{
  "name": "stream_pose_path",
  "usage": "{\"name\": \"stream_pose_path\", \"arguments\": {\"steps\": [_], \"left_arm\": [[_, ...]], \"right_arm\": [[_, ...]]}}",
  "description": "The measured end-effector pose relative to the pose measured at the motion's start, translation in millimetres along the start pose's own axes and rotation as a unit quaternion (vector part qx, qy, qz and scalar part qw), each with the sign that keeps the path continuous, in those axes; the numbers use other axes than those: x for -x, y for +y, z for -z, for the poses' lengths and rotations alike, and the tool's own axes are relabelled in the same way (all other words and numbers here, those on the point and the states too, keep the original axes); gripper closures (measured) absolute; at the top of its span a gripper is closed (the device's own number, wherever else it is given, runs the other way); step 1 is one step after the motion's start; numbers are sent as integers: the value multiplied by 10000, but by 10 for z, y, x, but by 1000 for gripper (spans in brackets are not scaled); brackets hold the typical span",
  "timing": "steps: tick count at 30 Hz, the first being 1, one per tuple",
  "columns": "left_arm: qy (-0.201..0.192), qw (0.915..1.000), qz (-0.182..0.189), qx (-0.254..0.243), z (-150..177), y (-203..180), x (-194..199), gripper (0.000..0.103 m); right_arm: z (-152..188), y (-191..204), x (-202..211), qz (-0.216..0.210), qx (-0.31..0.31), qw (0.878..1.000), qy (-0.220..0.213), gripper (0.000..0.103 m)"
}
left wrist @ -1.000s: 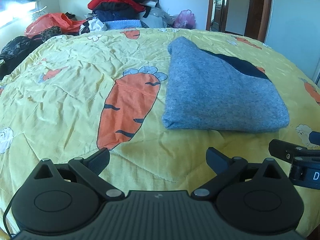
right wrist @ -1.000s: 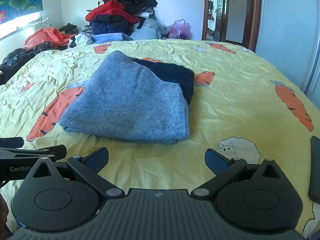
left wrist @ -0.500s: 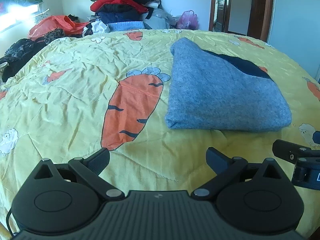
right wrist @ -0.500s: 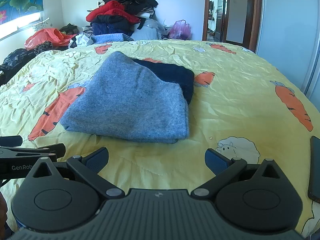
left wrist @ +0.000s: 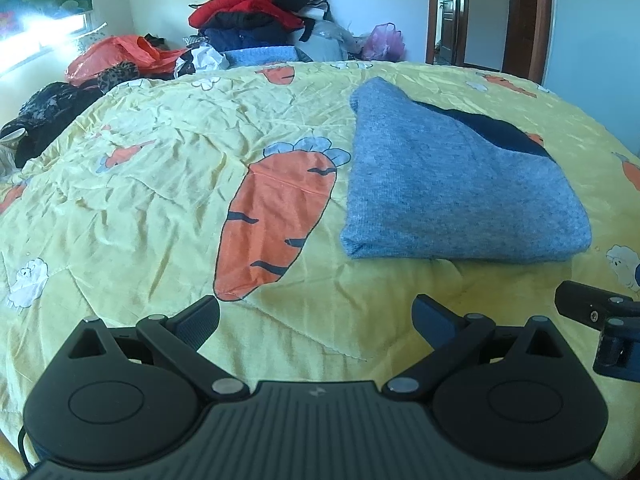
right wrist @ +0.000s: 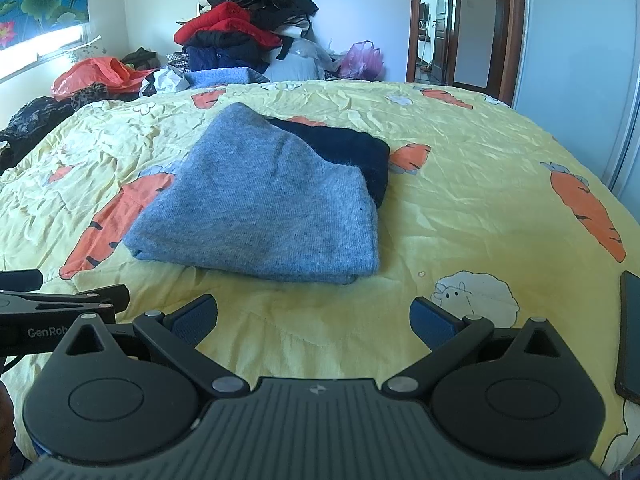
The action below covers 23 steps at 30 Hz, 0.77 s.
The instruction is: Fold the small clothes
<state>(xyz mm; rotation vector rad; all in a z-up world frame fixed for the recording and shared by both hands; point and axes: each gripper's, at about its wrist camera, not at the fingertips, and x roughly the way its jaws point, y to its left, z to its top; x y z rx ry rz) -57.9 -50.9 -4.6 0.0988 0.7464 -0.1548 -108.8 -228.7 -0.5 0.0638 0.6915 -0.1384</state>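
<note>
A folded grey-blue knit garment (left wrist: 452, 188) with a dark navy part (left wrist: 500, 132) showing at its far side lies flat on the yellow carrot-print bedspread (left wrist: 160, 184). It also shows in the right wrist view (right wrist: 264, 204), with the navy part (right wrist: 352, 152) at its far right. My left gripper (left wrist: 316, 320) is open and empty, near the bed's front edge, short of the garment and to its left. My right gripper (right wrist: 314, 318) is open and empty, just in front of the garment's near edge.
A pile of unfolded clothes (right wrist: 244, 36) is heaped at the head of the bed. Orange and dark clothing (left wrist: 116, 60) lies along the far left. A dark phone (right wrist: 631, 336) lies at the bed's right edge. A doorway (right wrist: 444, 24) stands at the back right.
Both grippers have drawn back slightly from the garment and stayed open. The garment has not moved.
</note>
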Motion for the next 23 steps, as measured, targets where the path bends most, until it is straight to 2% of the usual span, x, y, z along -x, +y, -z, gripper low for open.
{"name": "stream_pose_path", "arguments": {"steps": [23], "left_arm": [[-43,10000,7,12,-10,1,49,0]], "right_arm": [[3,27,16,-19,8,10000,-12,0]]}}
